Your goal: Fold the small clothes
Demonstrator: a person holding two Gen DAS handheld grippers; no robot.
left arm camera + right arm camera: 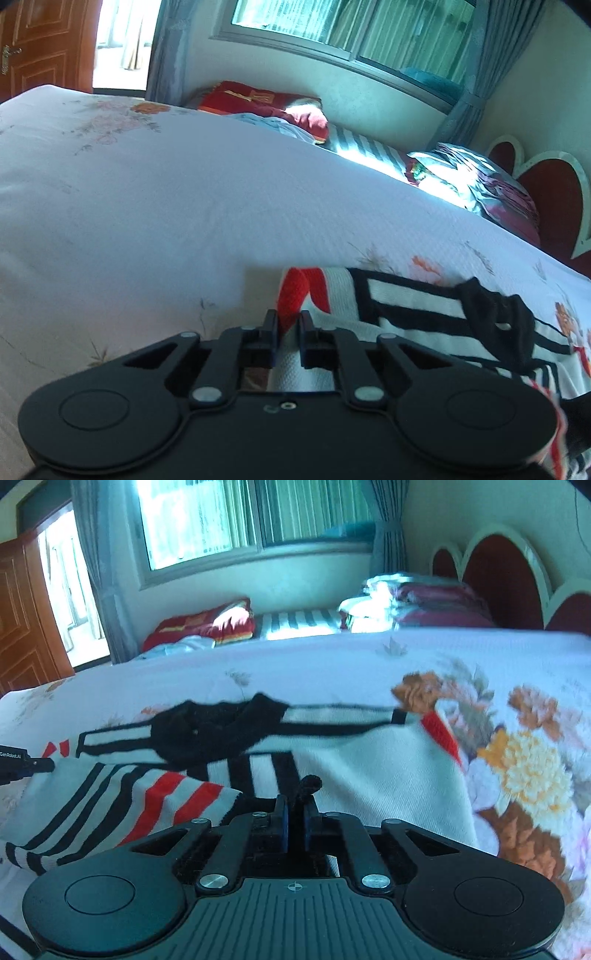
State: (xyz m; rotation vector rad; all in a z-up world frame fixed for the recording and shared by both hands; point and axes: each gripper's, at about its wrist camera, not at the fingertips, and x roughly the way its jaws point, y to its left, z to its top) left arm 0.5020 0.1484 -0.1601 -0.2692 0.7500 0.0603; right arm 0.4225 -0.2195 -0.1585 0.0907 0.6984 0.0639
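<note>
Left black two-finger gripper [289, 317] clamped narrowly on a red knitted edge of the small white sweater with black and red stripes [413, 314], spread on the near right part of the white floral-print bedspread [166, 206]. Right black two-finger gripper [294, 805] pinched tight on a black trim of the same sweater [351, 768] at its near edge, a dark tuft poking up between the fingers.

Readable only in the right wrist view: small white lettering "GenRobot.AI" on the side of the other gripper [22, 764] at far left, beside the striped sleeve. No other legible writing.

Seen in the right wrist view alone: the large orange and yellow flower print [517, 760] at right, the red-striped sleeve folded across the near left, the far cuff stretched out toward the right. Seen in the left wrist view alone: the door handle [7, 59] on the brown wooden door at far left. In both: red cushion [258, 101], folded bedding pile [465, 177], curtained window [351, 26] and red heart-shaped headboard [550, 195] far off.
</note>
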